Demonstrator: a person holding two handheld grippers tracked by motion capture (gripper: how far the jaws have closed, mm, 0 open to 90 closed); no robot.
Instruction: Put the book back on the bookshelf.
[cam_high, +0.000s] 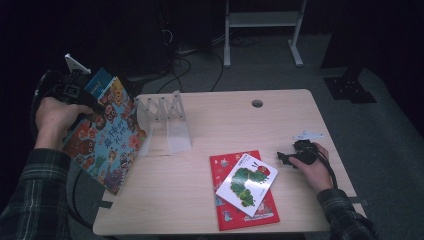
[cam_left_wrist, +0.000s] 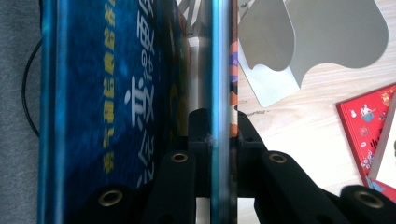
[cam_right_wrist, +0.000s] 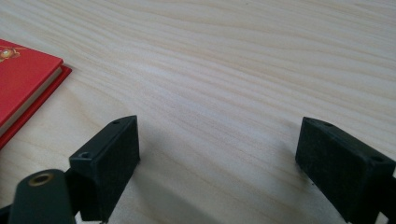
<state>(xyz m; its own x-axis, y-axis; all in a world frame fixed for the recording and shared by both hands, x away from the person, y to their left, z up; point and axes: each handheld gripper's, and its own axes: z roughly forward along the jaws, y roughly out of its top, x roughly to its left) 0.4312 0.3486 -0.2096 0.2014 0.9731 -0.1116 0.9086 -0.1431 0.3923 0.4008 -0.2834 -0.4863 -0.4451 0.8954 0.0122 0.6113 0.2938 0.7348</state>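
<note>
Blue book (cam_high: 107, 132) clamped edgewise, left fingers (cam_left_wrist: 201, 128) | right fingers (cam_right_wrist: 105, 156) apart, bare table (cam_right_wrist: 224, 56)

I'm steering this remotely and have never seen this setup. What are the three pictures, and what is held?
A person holds a two-jaw gripper in each hand. The high view looks down on the table; the other two views ride on the grippers. The left gripper is shut on a blue picture book, held tilted at the table's left edge beside a clear book rack. The right gripper rests open on the bare wood. A caterpillar book lies on a red book.
</note>
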